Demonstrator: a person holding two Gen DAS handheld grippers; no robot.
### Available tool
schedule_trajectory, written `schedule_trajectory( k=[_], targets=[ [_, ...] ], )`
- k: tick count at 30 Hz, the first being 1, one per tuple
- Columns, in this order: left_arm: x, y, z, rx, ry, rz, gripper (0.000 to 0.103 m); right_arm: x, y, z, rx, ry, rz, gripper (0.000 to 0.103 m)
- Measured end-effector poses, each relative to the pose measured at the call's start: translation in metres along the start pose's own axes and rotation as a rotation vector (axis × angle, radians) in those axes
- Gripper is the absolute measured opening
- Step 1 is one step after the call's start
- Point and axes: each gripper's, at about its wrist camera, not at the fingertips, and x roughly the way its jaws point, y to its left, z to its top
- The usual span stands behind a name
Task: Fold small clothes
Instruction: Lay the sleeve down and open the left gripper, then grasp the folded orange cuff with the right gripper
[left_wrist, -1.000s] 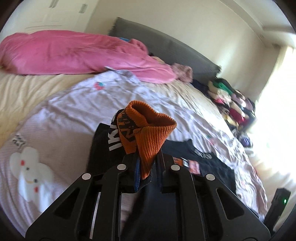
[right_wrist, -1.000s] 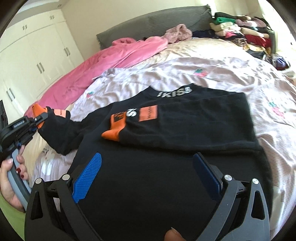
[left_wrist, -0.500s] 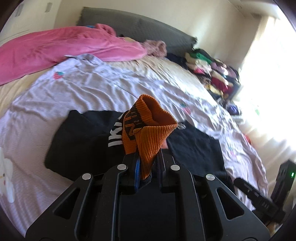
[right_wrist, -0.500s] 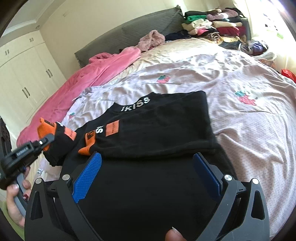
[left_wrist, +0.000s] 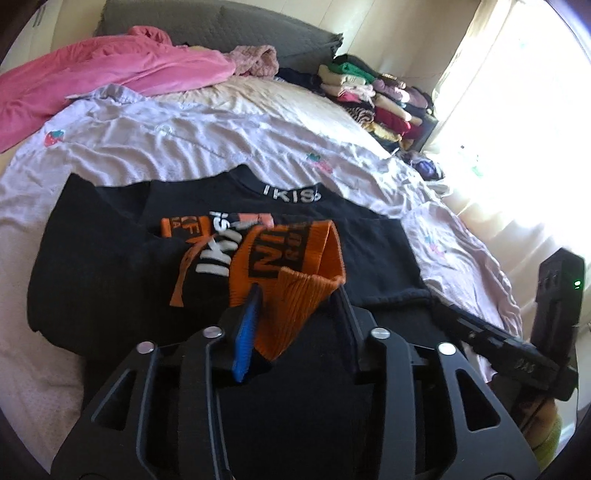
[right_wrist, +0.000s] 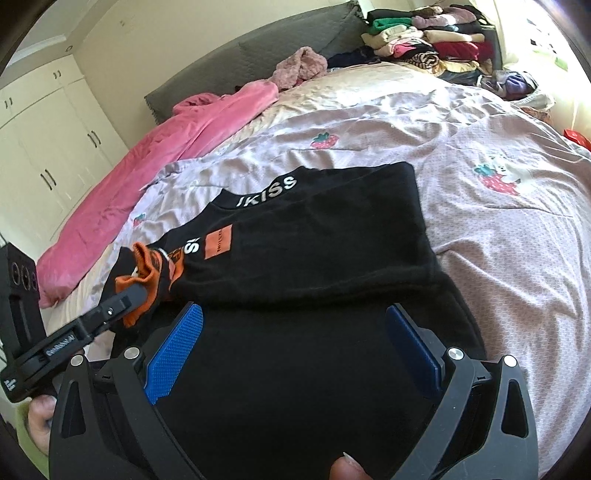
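A wide bed (right_wrist: 498, 236) under a lilac strawberry-print cover fills the room, with a grey padded headboard (left_wrist: 229, 26) at its far edge. Cream walls (right_wrist: 177, 40) meet white wardrobe doors (right_wrist: 48, 147) at one side. Bright daylight pours through pale curtains (left_wrist: 517, 110) at the other.

My sweatshirt (right_wrist: 314, 236): black, white lettering, orange ribbed cuff (left_wrist: 291, 295), orange patch (right_wrist: 219, 242). Sheet (right_wrist: 498, 229): pale lilac, strawberry prints. Blanket (left_wrist: 110, 74): pink. Headboard (right_wrist: 258, 55): grey. My gripper pads (right_wrist: 173, 347): blue.
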Motion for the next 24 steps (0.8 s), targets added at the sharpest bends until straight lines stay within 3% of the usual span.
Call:
schedule_trajectory(
  k=[3, 5, 8, 13, 16, 17, 24],
  targets=[
    [-0.007, 0.002, 0.004, -0.013, -0.025, -0.072, 0.043, 0.004, 0.007, 0.0, -0.017, 0.012, 0.005, 0.098],
    [-0.011, 0.004, 0.004, -0.009, -0.04, -0.065, 0.047, 0.006, 0.012, -0.002, -0.025, 0.02, 0.016, 0.098],
    [-0.016, 0.009, 0.007, 0.006, -0.06, 0.012, 0.056, 0.013, 0.02, -0.005, -0.043, 0.041, 0.028, 0.098],
    [-0.019, 0.022, 0.011, 0.04, -0.079, 0.214, 0.071, 0.035, 0.04, -0.012, -0.063, 0.113, 0.103, 0.098],
    [-0.023, 0.03, 0.014, 0.046, -0.095, 0.28, 0.079, 0.054, 0.05, -0.015, -0.047, 0.168, 0.138, 0.098],
    [-0.024, 0.032, 0.014, 0.046, -0.099, 0.296, 0.084, 0.059, 0.054, -0.016, -0.045, 0.182, 0.152, 0.098],
    [-0.03, 0.046, 0.015, -0.003, -0.107, 0.308, 0.085, 0.092, 0.061, -0.007, 0.038, 0.208, 0.188, 0.098]
  ],
)
